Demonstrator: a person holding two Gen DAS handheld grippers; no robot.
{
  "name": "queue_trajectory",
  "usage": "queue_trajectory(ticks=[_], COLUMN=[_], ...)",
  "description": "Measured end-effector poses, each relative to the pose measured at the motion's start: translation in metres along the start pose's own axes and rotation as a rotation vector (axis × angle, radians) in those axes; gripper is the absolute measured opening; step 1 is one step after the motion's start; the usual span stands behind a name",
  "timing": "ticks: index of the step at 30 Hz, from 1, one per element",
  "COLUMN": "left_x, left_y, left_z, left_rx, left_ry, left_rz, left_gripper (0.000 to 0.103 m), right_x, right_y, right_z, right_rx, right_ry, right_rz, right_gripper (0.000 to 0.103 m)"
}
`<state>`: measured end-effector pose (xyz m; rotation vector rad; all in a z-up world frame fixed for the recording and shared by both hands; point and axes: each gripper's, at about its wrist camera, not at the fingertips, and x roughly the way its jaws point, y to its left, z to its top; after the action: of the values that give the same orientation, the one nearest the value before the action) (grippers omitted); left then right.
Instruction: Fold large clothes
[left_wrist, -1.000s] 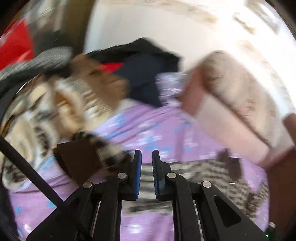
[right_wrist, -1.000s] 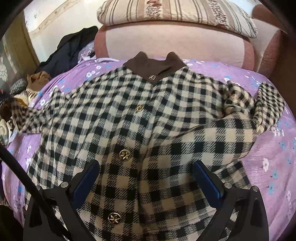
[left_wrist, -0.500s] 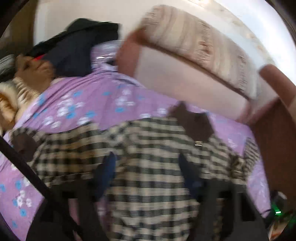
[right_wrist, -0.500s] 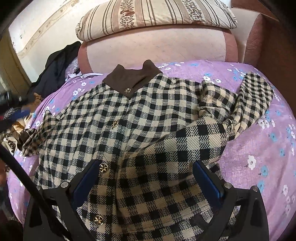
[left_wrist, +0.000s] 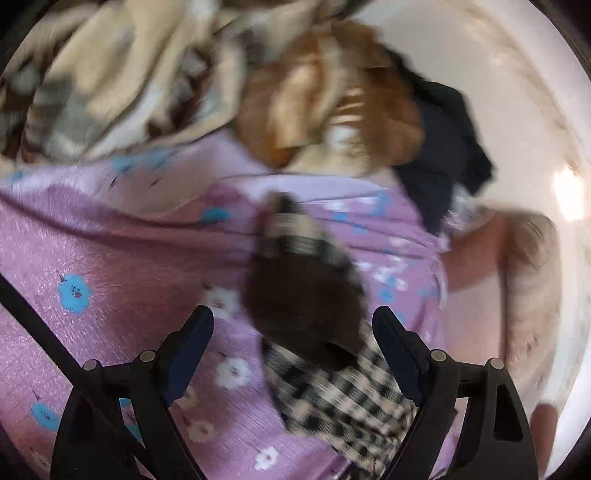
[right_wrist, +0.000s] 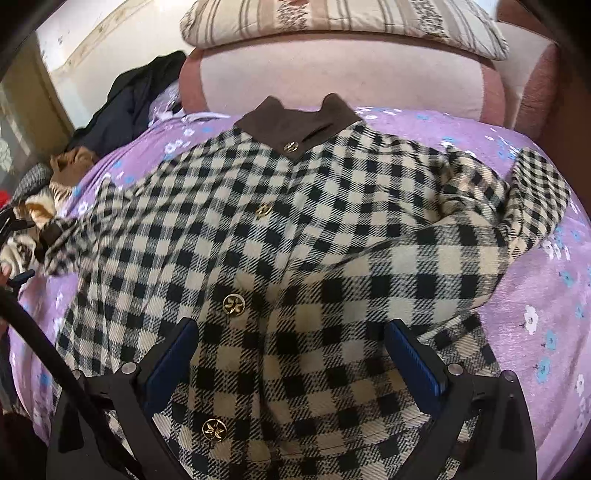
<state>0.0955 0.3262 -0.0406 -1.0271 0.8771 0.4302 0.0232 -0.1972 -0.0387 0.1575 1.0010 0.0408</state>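
A black-and-cream checked jacket (right_wrist: 295, 251) with a brown collar (right_wrist: 295, 122) and gold buttons lies spread face up on the purple flowered bedsheet (right_wrist: 535, 295). Its right sleeve (right_wrist: 532, 199) is bunched and folded over. Its left sleeve ends in a brown cuff (left_wrist: 306, 306), which lies between the jaws of my open left gripper (left_wrist: 293, 325), just in front of them. My right gripper (right_wrist: 291, 343) is open and empty, hovering over the jacket's lower front. The left gripper also shows at the left edge of the right wrist view (right_wrist: 14, 251).
A heap of other clothes, tan and patterned (left_wrist: 166, 74) and dark navy (left_wrist: 443, 158), lies on the bed's left side. A pink padded headboard (right_wrist: 332, 85) with a striped pillow (right_wrist: 351, 18) on top stands at the far end.
My left gripper has opened and swung left and down to the left sleeve's cuff. My right gripper stayed open, shifting slightly over the jacket's front.
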Motion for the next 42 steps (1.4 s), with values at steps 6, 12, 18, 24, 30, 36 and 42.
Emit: queue_trajectory(ticks=[6,12,18,24,30,36,42], left_x=[0.03,0.025,-0.026,-0.042,0.017,0.055,-0.014], left_y=[-0.031,-0.085,-0.141,-0.211,-0.254,-0.234,-0.171], left_z=[0.004,0.001,-0.029,-0.102,-0.207,-0.227,-0.178], left_rx=[0.212,0.517,0.698,0.849,0.953,0.764,0.886], left_ry=[0.028,0.05,0.085,0.197,0.364,0.487,0.263], left_rz=[0.066,0.051,-0.133,-0.346,-0.398,-0.357,-0.153], left_gripper=[0.074,0.009,0.008,0.008,0.026,0.086,0.086], right_x=[0.007,0.01,0.004,0.0,-0.001,-0.004,-0.004], right_y=[0.004,0.005,0.005,0.002,-0.014,-0.025,-0.017], right_z=[-0.002,-0.006,-0.004,0.0,0.006,0.009,0.028], right_rx=[-0.007,-0.003,0.001,0.018,0.068,0.096,0.087], right_ry=[0.013,0.03,0.009,0.003,-0.018,-0.05,-0.088], right_rz=[0.004,0.014,0.016,0.013,-0.004,0.0,0.04], right_gripper=[0.102,0.102,0.102,0.102,0.102,0.102,0.102])
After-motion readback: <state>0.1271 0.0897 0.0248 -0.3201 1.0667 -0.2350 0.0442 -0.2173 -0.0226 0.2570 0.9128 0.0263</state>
